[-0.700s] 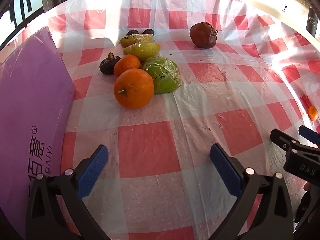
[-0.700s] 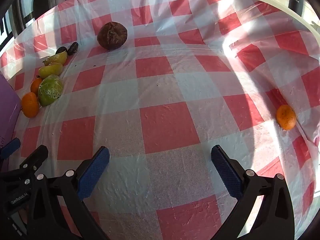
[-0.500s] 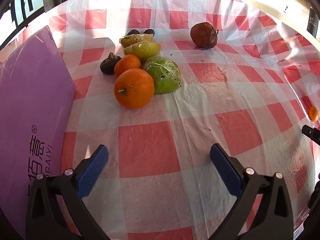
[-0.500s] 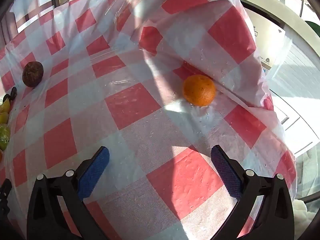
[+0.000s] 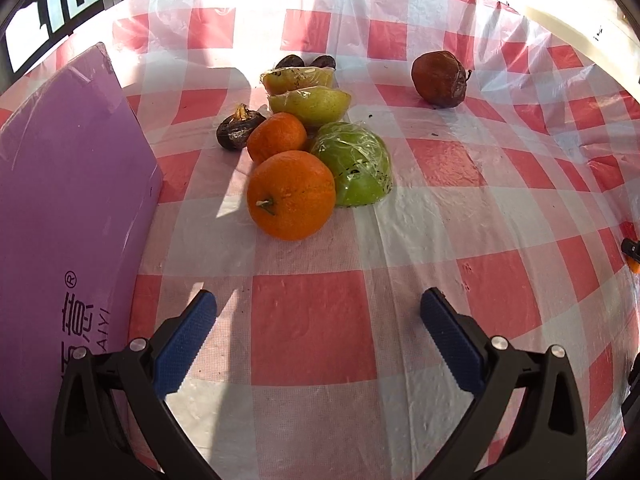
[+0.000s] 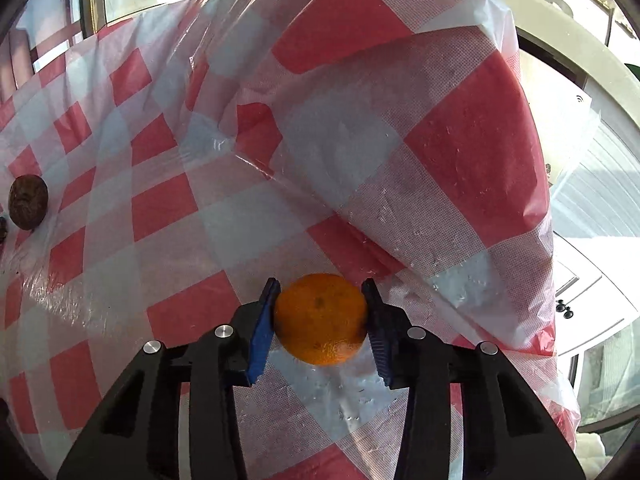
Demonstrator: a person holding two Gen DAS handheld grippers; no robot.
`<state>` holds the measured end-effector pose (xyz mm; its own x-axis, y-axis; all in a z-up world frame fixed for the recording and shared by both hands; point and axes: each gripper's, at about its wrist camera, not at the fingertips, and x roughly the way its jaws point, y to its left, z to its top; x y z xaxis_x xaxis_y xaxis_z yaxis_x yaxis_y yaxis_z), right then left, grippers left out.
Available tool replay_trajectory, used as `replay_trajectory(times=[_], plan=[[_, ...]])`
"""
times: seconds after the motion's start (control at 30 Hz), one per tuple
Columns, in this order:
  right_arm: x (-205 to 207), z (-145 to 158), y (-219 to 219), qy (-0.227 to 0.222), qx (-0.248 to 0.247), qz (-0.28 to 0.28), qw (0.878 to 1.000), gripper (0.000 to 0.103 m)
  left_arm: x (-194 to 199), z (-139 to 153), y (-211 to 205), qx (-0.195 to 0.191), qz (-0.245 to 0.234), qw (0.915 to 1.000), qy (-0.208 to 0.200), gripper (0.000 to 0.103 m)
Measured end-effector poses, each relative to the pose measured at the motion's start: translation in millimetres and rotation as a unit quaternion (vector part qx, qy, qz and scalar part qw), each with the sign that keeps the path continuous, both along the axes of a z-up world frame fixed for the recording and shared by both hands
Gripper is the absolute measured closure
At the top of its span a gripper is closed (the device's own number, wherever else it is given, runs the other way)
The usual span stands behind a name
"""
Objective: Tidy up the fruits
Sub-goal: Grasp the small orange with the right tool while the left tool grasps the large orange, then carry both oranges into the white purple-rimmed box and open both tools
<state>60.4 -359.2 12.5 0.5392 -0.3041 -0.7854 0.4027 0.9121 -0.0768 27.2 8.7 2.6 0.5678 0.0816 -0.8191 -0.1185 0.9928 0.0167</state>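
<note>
In the left wrist view a cluster of fruit lies ahead: a large orange (image 5: 291, 195), a smaller orange (image 5: 277, 137), a wrapped green half fruit (image 5: 356, 164), two wrapped yellow-green pieces (image 5: 309, 100), a dark brown fruit (image 5: 237, 131). A brown shrivelled fruit (image 5: 439, 79) lies apart at the back right. My left gripper (image 5: 316, 328) is open and empty, short of the cluster. In the right wrist view my right gripper (image 6: 321, 316) is shut on a small orange (image 6: 320, 319) on the checked cloth.
A purple board (image 5: 68, 216) stands at the left of the cluster. The red and white checked cloth (image 6: 200, 208) rises in a big fold (image 6: 420, 120) just behind the small orange, near the table's right edge. The brown fruit (image 6: 27, 201) shows far left.
My right gripper swung right to the small orange, moved in and closed on it. My left gripper has stayed almost still.
</note>
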Motion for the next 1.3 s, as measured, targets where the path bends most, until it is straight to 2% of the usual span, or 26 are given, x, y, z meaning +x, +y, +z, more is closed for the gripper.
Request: replay_trajectory(times=[0.07,0.17,0.23,0.27,0.3,0.37,0.5,0.67,0.8,0.9,1.03,1.13,1.2,1.3], plan=[[-2.1,-1.3,-2.2,-0.002,0.008,0.002,1.0,0.062,14.3,0.6,9.0,-0.002,0.022,0.9998,-0.002,0.002],[-2.9,-0.2,-4.8,-0.005,0.016,0.002,1.0,0.062,38.8,2.5,13.1,0.004,0.022,0.9997,-0.004,0.005],[-2.7,-2.0,-7.0,-0.006,0.025,0.003,1.0,0.062,46.5,5.0,13.3,0.003,0.011,0.9998,-0.013,0.016],[-3.8,-3.8,-8.4,-0.007,0.032,0.007,0.999,0.062,47.1,6.6,11.2,0.002,0.001,0.9999,-0.017,0.028],[-3.9,-3.1,-8.0,-0.005,0.031,0.009,0.999,0.062,45.0,9.0,6.7,0.004,-0.014,0.9996,-0.023,0.046],[-5.7,-6.8,-7.8,0.001,0.043,0.01,0.999,0.062,37.7,12.6,-0.2,0.011,-0.022,0.9996,-0.015,0.059],[-18.2,-1.4,-14.5,0.019,0.083,0.018,0.996,0.062,12.0,15.8,-8.5,-0.003,-0.038,0.9992,0.013,0.059],[-53.4,18.7,-22.9,0.014,0.189,0.023,0.982,0.062,-21.0,30.6,-14.0,-0.038,-0.065,0.997,0.015,0.059],[-75.9,46.8,-4.5,0.016,0.195,0.055,0.979,0.062,-35.6,56.5,-10.3,-0.078,-0.088,0.993,-0.006,0.059],[-83.7,63.0,20.3,0.027,0.185,0.08,0.979,0.062,-41.4,87.3,-1.8,-0.111,-0.108,0.9873,-0.033,0.059],[-86.6,83.1,75.1,0.038,0.173,0.141,0.974,0.062,-54.3,141.5,24.8,-0.154,-0.119,0.9759,-0.098,0.059],[-86.0,106.0,138.7,0.031,0.167,0.216,0.962,0.062,-69.1,172.2,57.9,-0.163,-0.111,0.9715,-0.131,0.059],[-89.7,122.5,188.9,0.021,0.153,0.284,0.946,0.062,-81.5,181.4,84.2,-0.154,-0.099,0.9736,-0.136,0.059],[-100.5,143.4,264.8,0.003,0.138,0.38,0.915,0.062,-98.1,181.7,126.0,-0.118,-0.068,0.983,-0.122,0.059]])
